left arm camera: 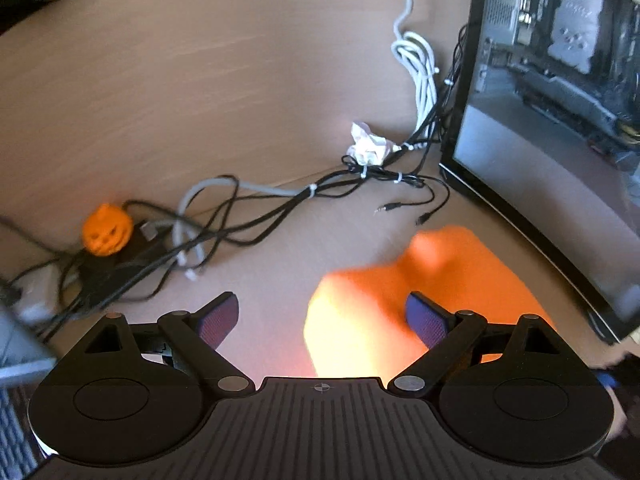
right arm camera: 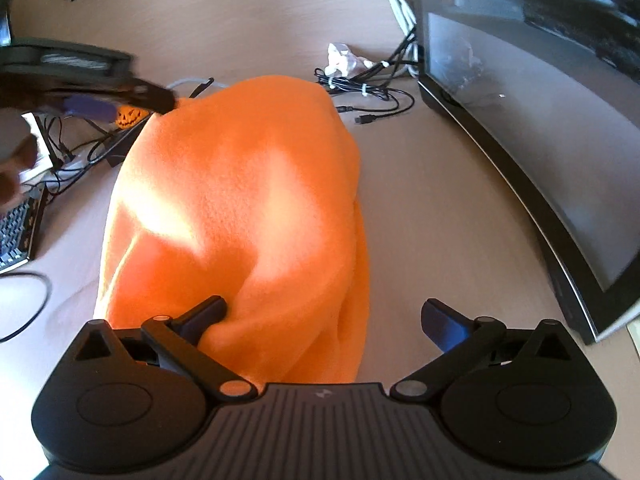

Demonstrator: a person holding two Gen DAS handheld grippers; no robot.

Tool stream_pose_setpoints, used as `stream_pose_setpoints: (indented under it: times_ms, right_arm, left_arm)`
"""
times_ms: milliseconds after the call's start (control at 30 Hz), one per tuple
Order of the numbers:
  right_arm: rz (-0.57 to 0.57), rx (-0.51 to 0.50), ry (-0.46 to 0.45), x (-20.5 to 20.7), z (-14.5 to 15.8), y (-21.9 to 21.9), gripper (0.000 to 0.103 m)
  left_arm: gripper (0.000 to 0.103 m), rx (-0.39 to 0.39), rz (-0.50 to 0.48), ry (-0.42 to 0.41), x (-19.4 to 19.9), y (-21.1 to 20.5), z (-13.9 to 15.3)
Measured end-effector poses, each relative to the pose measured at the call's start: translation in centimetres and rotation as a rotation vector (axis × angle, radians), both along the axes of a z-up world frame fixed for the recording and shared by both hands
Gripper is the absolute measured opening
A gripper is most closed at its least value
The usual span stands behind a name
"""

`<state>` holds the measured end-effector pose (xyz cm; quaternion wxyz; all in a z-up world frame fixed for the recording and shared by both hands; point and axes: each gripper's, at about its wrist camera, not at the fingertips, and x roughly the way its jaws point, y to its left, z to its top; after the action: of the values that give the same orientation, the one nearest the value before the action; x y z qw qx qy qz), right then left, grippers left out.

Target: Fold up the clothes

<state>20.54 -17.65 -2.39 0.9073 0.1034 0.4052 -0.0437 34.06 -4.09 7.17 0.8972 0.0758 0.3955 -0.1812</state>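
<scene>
An orange fleece cloth (right arm camera: pixel 240 200) lies in a folded heap on the beige desk (right arm camera: pixel 420 200). My right gripper (right arm camera: pixel 326 318) stands open over its near end. The cloth's fold bulges against the left finger (right arm camera: pixel 208 314), while the right finger (right arm camera: pixel 444 322) is clear of it over bare desk. In the left wrist view my left gripper (left arm camera: pixel 323 318) is open too, with the blurred, sunlit cloth (left arm camera: pixel 452 268) below and beyond its fingers, not pinched. From the right wrist view the left gripper (right arm camera: pixel 100 100) shows as a dark blur above the cloth's far left corner.
A large curved monitor (right arm camera: pixel 540 140) stands along the right side. Tangled black and white cables (left arm camera: pixel 280 208), a crumpled paper (left arm camera: pixel 368 144) and a small orange pumpkin figure (left arm camera: pixel 107 230) lie behind the cloth. A keyboard (right arm camera: pixel 18 228) sits at the left edge.
</scene>
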Motion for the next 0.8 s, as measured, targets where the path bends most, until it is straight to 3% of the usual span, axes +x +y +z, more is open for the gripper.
stream_pose_setpoints:
  times_ms: [300, 433, 567, 800]
  right_arm:
    - [0.053, -0.026, -0.004, 0.9, 1.0, 1.0, 0.103]
    - [0.039, -0.011, -0.085, -0.8, 3.5, -0.4, 0.103]
    - [0.01, -0.112, -0.11, -1.9, 4.1, -0.9, 0.103]
    - [0.032, -0.224, -0.02, -1.0, 0.7, 0.1, 0.103]
  left_arm:
    - [0.095, -0.046, 0.028, 0.118, -5.0, 1.8, -3.2]
    - [0.095, -0.015, 0.033, 0.129, -5.7, 1.3, -4.6]
    - [0.095, 0.003, 0.037, 0.129, -5.8, 1.2, -5.2]
    - [0.096, 0.001, 0.016, 0.141, -6.4, 1.0, -5.2]
